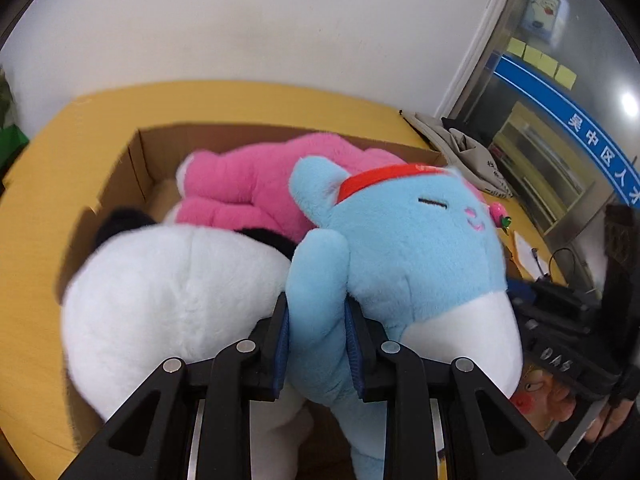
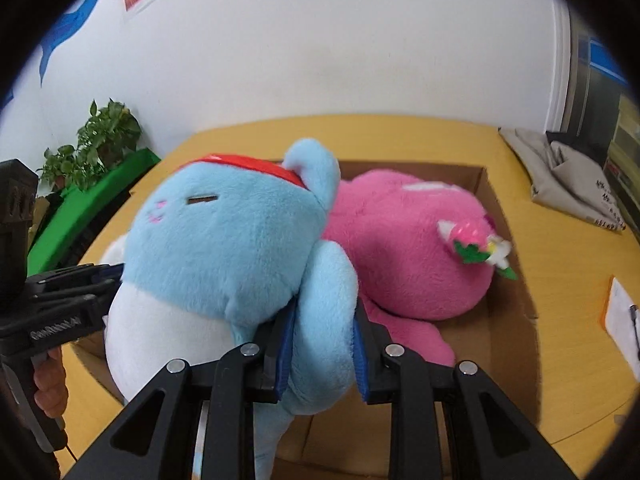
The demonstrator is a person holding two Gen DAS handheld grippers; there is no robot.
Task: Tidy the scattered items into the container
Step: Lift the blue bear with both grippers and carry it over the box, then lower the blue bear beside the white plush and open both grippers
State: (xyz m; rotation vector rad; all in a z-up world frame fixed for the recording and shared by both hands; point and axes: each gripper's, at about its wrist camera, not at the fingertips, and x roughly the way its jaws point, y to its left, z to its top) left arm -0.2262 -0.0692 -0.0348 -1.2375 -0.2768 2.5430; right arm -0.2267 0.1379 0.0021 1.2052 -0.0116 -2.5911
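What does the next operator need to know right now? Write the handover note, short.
Left claw: shut on one arm of the blue plush.
Right claw: shut on the blue plush's other arm; the toy hangs between both claws over the cardboard box.
In the box: pink plush lying down, white plush at the near left, partly hidden by the blue one.
Done: pink and white toys are in the box.
Left: lower the blue plush into the box beside them and open both claws. Other loose items cannot be seen from these views; check the yellow table.
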